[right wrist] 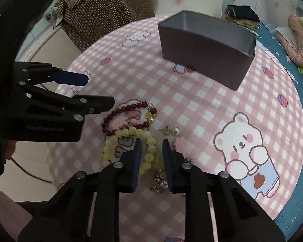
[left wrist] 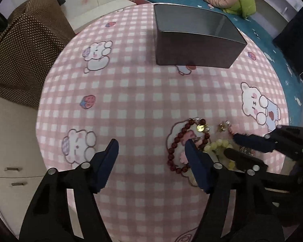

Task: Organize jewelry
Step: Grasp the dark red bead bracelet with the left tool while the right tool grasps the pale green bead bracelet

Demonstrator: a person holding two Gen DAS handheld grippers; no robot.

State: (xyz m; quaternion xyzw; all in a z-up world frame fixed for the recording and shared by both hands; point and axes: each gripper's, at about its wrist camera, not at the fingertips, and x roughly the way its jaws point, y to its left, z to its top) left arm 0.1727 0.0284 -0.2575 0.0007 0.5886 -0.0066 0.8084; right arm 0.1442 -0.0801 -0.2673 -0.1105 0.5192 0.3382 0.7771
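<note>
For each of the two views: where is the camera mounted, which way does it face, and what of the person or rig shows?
Left wrist: sits on the left hand-held gripper, looking steeply down at the pink checked tablecloth; its fingers straddle the red bracelet's edge; the right hand-held gripper enters at right.
Right wrist: sits on the right hand-held gripper, looking down over the yellow bracelet; the left hand-held gripper and a bit of hand show at left.
Shared: the gray box, both bracelets, the tablecloth.

hidden: yellow bead bracelet [right wrist: 149,149] partly behind right claw [right wrist: 151,141] | box interior [right wrist: 212,30] mostly unseen
</note>
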